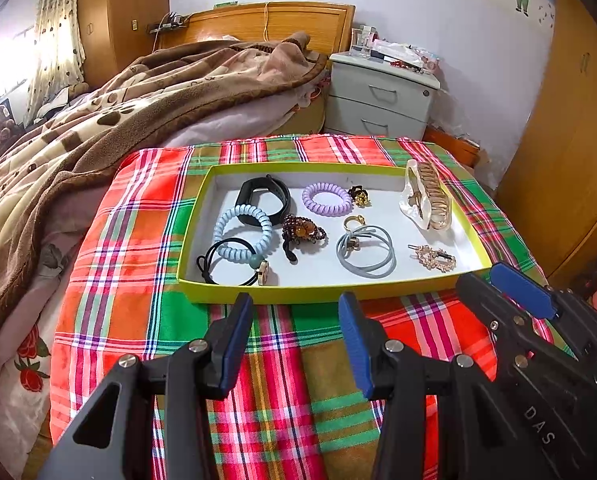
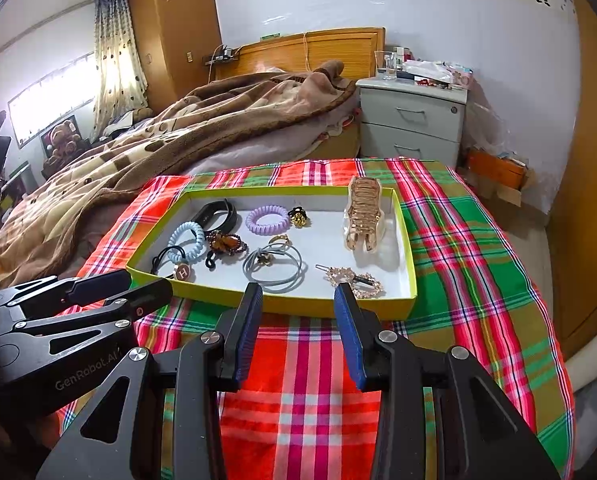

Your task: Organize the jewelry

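A shallow yellow-green tray (image 1: pixel 318 293) (image 2: pixel 282 304) with a white floor lies on the plaid cloth. In it lie a black band (image 1: pixel 264 198), a purple coil tie (image 1: pixel 322 199), a light-blue coil tie (image 1: pixel 243 234), a beaded brown clip (image 1: pixel 302 232), a grey tie (image 1: pixel 366 250), a gold claw clip (image 1: pixel 428 196) and a sparkly hairpin (image 2: pixel 354 280). My left gripper (image 1: pixel 296 308) hovers open just short of the tray's near wall, empty. My right gripper (image 2: pixel 298 298) is open too, its tips over the tray's near edge, nothing between them.
The plaid cloth (image 1: pixel 274 380) covers a small table beside a bed with a brown blanket (image 1: pixel 110 120). A grey nightstand (image 1: pixel 382 96) stands behind, wooden wardrobes (image 1: pixel 570 152) to the right. The right gripper's fingers (image 1: pixel 522 292) show at the left view's right edge.
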Demonstrator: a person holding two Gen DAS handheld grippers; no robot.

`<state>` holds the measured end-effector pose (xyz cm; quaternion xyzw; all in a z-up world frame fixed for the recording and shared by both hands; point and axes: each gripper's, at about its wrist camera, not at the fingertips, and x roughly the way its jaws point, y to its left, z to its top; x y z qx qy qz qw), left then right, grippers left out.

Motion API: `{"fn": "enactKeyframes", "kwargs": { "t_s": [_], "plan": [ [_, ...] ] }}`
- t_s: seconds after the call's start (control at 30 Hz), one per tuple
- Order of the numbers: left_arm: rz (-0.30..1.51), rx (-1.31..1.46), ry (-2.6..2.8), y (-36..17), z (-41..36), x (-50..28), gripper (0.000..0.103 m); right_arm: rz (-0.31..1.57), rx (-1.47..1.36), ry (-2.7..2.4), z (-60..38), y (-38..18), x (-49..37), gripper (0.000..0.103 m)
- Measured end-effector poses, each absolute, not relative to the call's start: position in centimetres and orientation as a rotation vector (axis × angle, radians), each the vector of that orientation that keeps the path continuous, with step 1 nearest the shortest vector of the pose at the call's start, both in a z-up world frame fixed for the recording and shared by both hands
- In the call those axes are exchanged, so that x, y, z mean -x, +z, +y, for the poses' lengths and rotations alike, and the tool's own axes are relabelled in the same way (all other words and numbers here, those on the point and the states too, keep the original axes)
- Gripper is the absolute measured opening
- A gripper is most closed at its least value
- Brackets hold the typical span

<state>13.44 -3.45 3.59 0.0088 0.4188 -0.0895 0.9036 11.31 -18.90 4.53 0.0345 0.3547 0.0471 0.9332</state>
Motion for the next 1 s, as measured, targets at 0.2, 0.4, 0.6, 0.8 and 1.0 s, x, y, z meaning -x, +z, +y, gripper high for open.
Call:
{"fn": "enactKeyframes", "kwargs": {
  "t_s": [0.2,0.4,0.6,0.8,1.0],
  "plan": [
    [0.866,-0.024,-0.177,3.63,-3.46,-13.23,0.046,0.727,-0.072,0.095,-18.87,4.54,-11.23,0.038],
    [0.869,-0.029,-0.177,3.59,-3.59,-13.12,0.046,0.726,-0.074,0.093,-18.89,4.6,-11.05,0.038],
    [0.872,-0.027,-0.178,3.58,-3.54,-13.09,0.046,0.724,-0.073,0.093,-18.85,4.71,-10.97,0.038],
    [0.87,-0.029,-0.178,3.64,-3.52,-13.06,0.046,0.725,-0.072,0.092,-18.87,4.71,-10.93,0.038],
    [0.87,-0.03,-0.179,3.64,-3.5,-13.07,0.046,0.725,-0.074,0.092,-18.87,4.79,-10.83,0.038]
  ]
}}
